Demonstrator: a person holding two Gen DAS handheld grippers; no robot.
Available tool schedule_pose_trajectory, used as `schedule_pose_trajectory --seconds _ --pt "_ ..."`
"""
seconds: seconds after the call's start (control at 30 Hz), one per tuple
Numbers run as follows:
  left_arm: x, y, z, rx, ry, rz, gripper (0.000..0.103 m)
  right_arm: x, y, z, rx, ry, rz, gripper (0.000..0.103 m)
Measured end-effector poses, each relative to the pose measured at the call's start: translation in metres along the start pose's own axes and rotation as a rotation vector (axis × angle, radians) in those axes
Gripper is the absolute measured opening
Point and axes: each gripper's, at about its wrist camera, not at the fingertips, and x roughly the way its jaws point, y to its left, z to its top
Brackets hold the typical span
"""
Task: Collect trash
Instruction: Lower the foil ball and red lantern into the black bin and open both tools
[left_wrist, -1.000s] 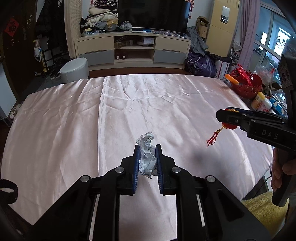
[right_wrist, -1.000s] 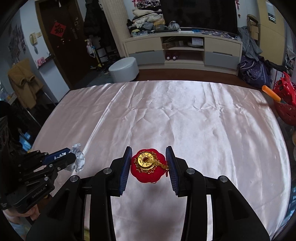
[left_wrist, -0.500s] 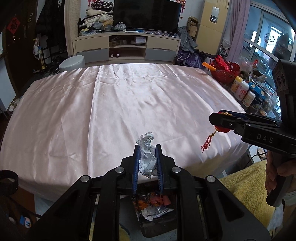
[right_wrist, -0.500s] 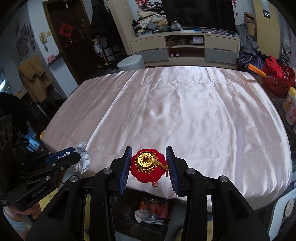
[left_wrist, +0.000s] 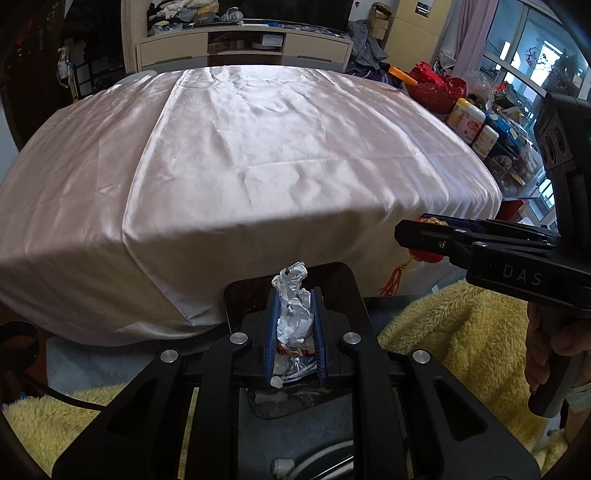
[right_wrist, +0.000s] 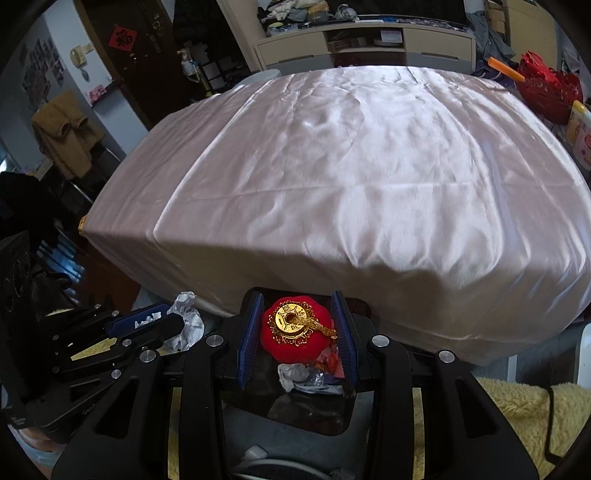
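My left gripper (left_wrist: 294, 295) is shut on a crumpled silver foil wad (left_wrist: 293, 310) and holds it over a black trash bin (left_wrist: 343, 275) on the floor below the table's front edge. My right gripper (right_wrist: 297, 301) is shut on a red padded ornament with a gold coin (right_wrist: 293, 334) and holds it over the same bin (right_wrist: 306, 406), which has wrappers inside. The ornament's red tassel (left_wrist: 393, 278) hangs below the right gripper (left_wrist: 400, 232) in the left wrist view. The left gripper with the foil (right_wrist: 186, 321) shows at the left of the right wrist view.
A table under a pink satin cloth (left_wrist: 258, 147) fills the middle. A yellow fluffy rug (left_wrist: 461, 332) lies around the bin. Jars and a red basket (left_wrist: 469, 118) stand to the right of the table. A TV cabinet (left_wrist: 243, 40) is at the back.
Both grippers have drawn back off the table and dropped below its front edge, still holding the foil and the ornament. The trash bin has come into view beneath them.
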Motion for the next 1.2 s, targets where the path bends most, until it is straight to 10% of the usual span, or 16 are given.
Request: schedule_pose_trajectory --seconds 0.57,1.2 --pt "0.057 -0.001 -0.026 -0.031 0.130 0.022 0.020 0.058 -0.018 -0.027 0.083 0.122 -0.030 0.040" --pt "0.026 0.011 -0.009 -0.051 0.057 0.103 0.089 0.028 -0.026 -0.012 0.102 0.028 -0.100 0.097"
